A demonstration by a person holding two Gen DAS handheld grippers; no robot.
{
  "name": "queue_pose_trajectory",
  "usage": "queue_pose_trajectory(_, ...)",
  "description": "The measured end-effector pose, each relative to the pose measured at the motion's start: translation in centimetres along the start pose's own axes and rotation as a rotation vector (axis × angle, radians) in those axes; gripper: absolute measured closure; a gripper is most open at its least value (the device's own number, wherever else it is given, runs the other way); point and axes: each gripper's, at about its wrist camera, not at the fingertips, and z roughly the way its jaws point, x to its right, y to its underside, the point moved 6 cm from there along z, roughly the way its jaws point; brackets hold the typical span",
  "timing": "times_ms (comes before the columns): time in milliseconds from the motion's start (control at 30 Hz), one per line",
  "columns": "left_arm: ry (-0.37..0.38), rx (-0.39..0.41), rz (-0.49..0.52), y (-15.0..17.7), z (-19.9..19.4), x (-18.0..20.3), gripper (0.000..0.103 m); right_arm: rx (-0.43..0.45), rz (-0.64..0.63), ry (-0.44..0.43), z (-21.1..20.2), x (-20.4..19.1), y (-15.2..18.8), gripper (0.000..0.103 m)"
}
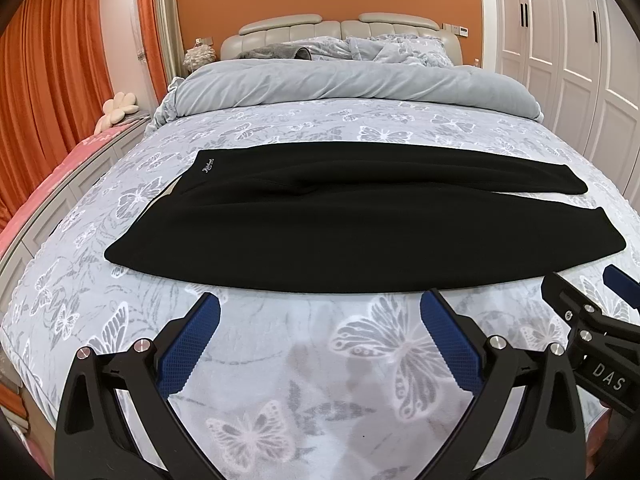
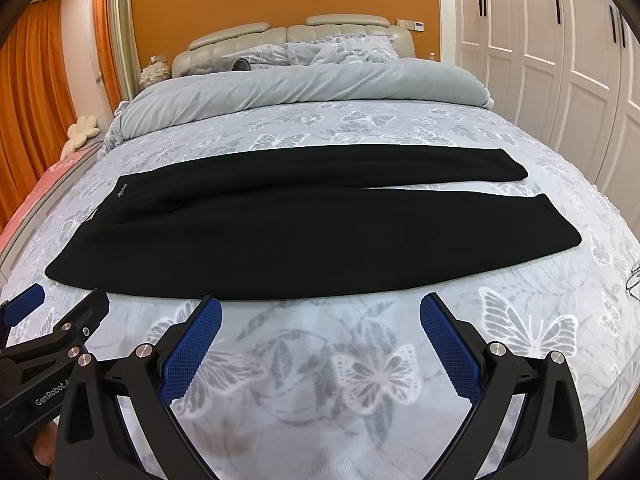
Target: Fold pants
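Black pants (image 1: 256, 224) lie flat across the bed, waistband at the left, both legs running right, with a narrow gap between the leg ends at the right. They also show in the right wrist view (image 2: 240, 236). My left gripper (image 1: 320, 312) is open and empty, just short of the near edge of the pants. My right gripper (image 2: 320, 312) is open and empty, also just short of the near edge, to the right of the left one. The right gripper shows at the right edge of the left wrist view (image 1: 580, 292). The left gripper shows at the left edge of the right wrist view (image 2: 68, 300).
The bed (image 1: 320, 380) has a grey butterfly-print cover. A folded grey duvet (image 1: 352, 80) and pillows lie toward the headboard. White wardrobe doors (image 1: 580, 48) stand at the right, orange curtains (image 1: 52, 72) at the left. A pink bench (image 1: 72, 160) runs along the bed's left side.
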Motion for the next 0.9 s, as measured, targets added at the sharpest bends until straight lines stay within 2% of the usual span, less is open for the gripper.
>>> queue_pose_trajectory(233, 0.006, -0.005, -0.001, 0.1, 0.1, -0.1, 0.005, -0.001, 0.001, -0.001, 0.0, 0.1, 0.0, 0.005)
queue_pose_trajectory(333, 0.073, -0.024, 0.0, 0.0, 0.4, -0.9, 0.005, -0.016, -0.015, -0.008, 0.6, 0.7, -0.3, 0.005)
queue_pose_trajectory(400, 0.138, -0.022, -0.002, -1.1, 0.6, -1.8, 0.005, -0.028, -0.021, 0.01, 1.3, 3.1, -1.0, 0.005)
queue_pose_trajectory(500, 0.153, -0.022, -0.033, -4.3, 2.5, -5.7, 0.005, -0.046, -0.007, 0.079, 3.1, 10.0, -4.1, 0.005)
queue_pose_trajectory(567, 0.131, -0.063, -0.069, -7.2, 5.8, -9.2, 0.005, -0.061, 0.03, 0.144, 5.2, 16.4, -7.2, 0.005)
queue_pose_trajectory(633, 0.067, -0.129, -0.121, -10.2, 10.3, -13.4, 0.005, -0.082, 0.074, 0.177, 7.7, 21.2, -10.0, 0.005)
queue_pose_trajectory(667, 0.06, -0.161, -0.146, -11.4, 12.4, -14.9, 0.005, -0.1, 0.105, 0.196, 9.7, 24.2, -11.9, 0.005)
queue_pose_trajectory(733, 0.06, -0.227, -0.216, -14.2, 17.5, -18.4, 0.005, -0.125, 0.137, 0.211, 13.0, 27.7, -14.7, 0.005)
queue_pose_trajectory(767, 0.025, -0.252, -0.252, -15.4, 20.0, -20.2, 0.005, -0.136, 0.147, 0.215, 14.3, 29.0, -15.9, 0.005)
queue_pose_trajectory(800, -0.007, -0.258, -0.298, -16.5, 22.2, -21.8, 0.005, -0.153, 0.159, 0.216, 16.3, 30.5, -17.1, 0.005)
queue_pose_trajectory(900, -0.039, -0.28, -0.358, -18.3, 27.2, -24.2, 0.005, -0.201, 0.192, 0.227, 21.6, 33.7, -19.4, 0.005)
